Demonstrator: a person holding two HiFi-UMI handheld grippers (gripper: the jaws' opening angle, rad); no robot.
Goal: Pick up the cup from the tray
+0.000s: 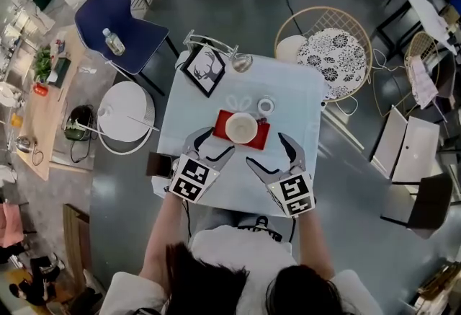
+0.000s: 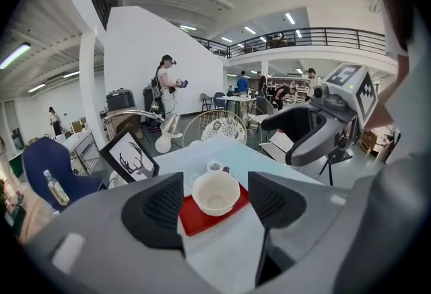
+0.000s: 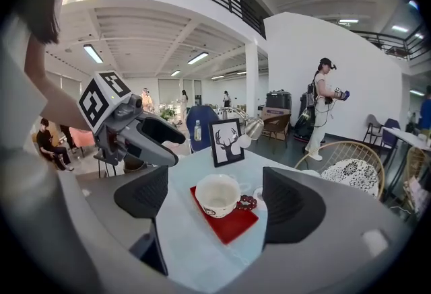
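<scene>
A white cup (image 1: pixel 242 127) stands upright on a small red tray (image 1: pixel 223 125) in the middle of a pale blue table (image 1: pixel 189 119). Both gripper views hold it too: the cup (image 2: pixel 215 192) on the tray (image 2: pixel 196 221), and the cup (image 3: pixel 217 194) on the tray (image 3: pixel 232 225). My left gripper (image 1: pixel 210 144) is open just short of the tray's near left corner. My right gripper (image 1: pixel 274 151) is open at the tray's near right. Neither touches the cup. From the side, the left gripper (image 3: pixel 138 134) and the right gripper (image 2: pixel 316 126) show as well.
A framed deer picture (image 1: pixel 203 70) leans at the table's far left, with a desk lamp (image 1: pixel 241 62) beside it. A small white ring-shaped item (image 1: pixel 266 105) lies just behind the tray. A wicker chair (image 1: pixel 328 50) and a blue chair (image 1: pixel 119 25) stand beyond the table.
</scene>
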